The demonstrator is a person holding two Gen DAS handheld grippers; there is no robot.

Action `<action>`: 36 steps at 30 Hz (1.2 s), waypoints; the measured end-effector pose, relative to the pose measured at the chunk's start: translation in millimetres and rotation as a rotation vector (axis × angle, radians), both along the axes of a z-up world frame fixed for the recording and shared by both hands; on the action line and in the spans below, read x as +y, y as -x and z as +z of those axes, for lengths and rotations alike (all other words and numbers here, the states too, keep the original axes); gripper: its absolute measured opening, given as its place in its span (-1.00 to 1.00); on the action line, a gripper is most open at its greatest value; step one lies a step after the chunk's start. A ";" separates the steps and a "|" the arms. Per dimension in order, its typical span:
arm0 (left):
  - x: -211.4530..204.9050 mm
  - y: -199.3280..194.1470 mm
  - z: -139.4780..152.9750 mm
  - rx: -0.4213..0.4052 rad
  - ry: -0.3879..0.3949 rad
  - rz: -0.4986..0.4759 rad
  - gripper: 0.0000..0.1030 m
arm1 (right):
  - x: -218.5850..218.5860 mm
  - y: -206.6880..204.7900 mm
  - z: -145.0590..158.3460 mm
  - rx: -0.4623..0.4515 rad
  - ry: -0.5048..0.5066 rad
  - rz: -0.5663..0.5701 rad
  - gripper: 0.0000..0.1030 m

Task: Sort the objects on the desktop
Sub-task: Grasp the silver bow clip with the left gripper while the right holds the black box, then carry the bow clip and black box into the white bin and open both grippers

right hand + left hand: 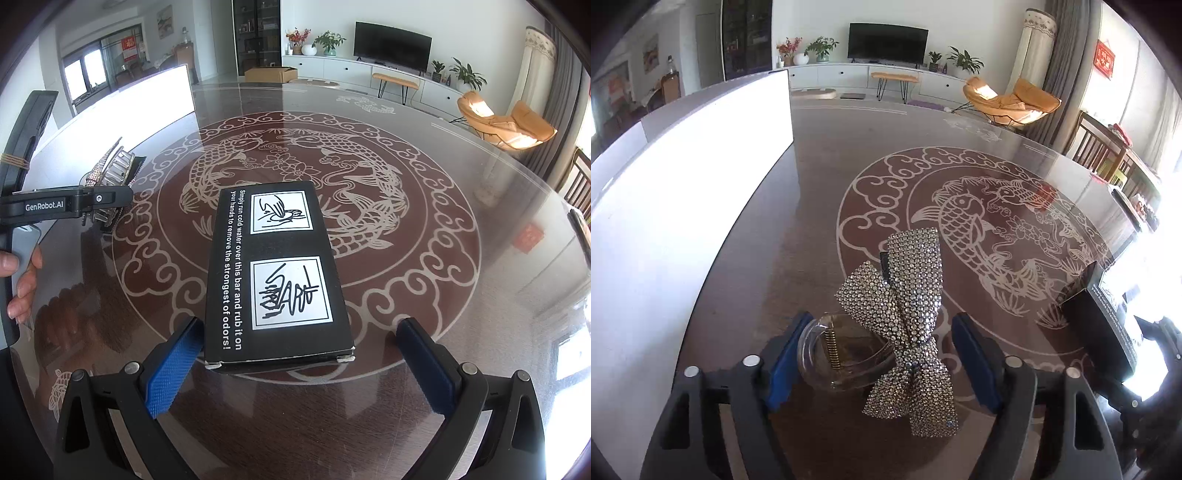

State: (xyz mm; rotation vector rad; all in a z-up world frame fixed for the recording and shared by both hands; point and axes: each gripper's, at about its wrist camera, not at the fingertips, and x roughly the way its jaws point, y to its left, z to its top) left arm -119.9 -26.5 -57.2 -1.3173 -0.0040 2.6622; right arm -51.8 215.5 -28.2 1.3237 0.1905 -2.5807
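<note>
A rhinestone bow hair clip with a clear claw and a brass spring sits between the blue pads of my left gripper. The left pad touches the clear claw; the right pad stands apart from the bow, so the jaws are open. The right wrist view shows the same clip behind the left gripper. A black box with white print lies flat on the table. My right gripper is open around its near end, with a gap at the right pad. The box appears at the right of the left wrist view.
The round glass table carries a koi and cloud pattern. A white panel stands along its left side. A hand holds the left gripper's handle. Wooden chairs stand past the table's right edge.
</note>
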 end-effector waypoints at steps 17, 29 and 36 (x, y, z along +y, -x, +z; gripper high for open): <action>-48.9 -80.2 76.8 0.098 -0.230 -0.009 0.01 | -22.7 54.3 40.1 -0.254 0.007 0.146 0.14; -246.9 -80.7 141.4 0.133 -0.150 0.342 0.01 | -223.1 84.1 163.6 -0.050 0.212 0.360 0.14; -327.0 -79.0 90.6 -0.020 -0.128 0.502 0.01 | -380.1 70.1 150.5 -0.070 0.255 0.548 0.15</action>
